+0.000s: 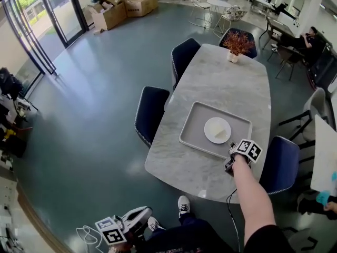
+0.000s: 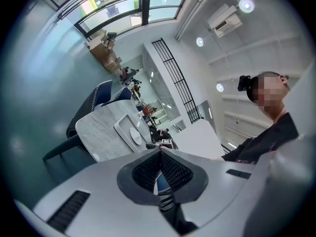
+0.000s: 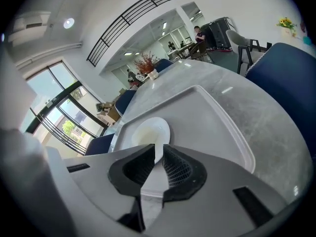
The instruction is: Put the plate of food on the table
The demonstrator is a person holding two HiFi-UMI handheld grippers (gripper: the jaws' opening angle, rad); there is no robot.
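A white round plate (image 1: pixel 217 130) with something pale on it lies in a grey tray (image 1: pixel 194 136) on the marble table (image 1: pixel 221 83). My right gripper (image 1: pixel 230 155) hovers at the tray's near right corner, pointing at the plate. In the right gripper view its jaws (image 3: pixel 159 154) stand a narrow gap apart, and the plate (image 3: pixel 147 131) lies just ahead with its near edge showing through the gap. My left gripper (image 1: pixel 141 215) hangs low beside my legs, away from the table. Its jaws (image 2: pixel 160 152) are shut on nothing, with the table and the plate (image 2: pixel 136 136) far off.
Dark blue chairs stand at the table's left side (image 1: pixel 151 112) (image 1: pixel 184 57) and near right (image 1: pixel 281 162). A potted dry plant (image 1: pixel 237 44) sits at the table's far end. Cardboard boxes (image 1: pixel 124 7) lie by the glass doors. Other tables and a seated person (image 1: pixel 310 38) are at the back.
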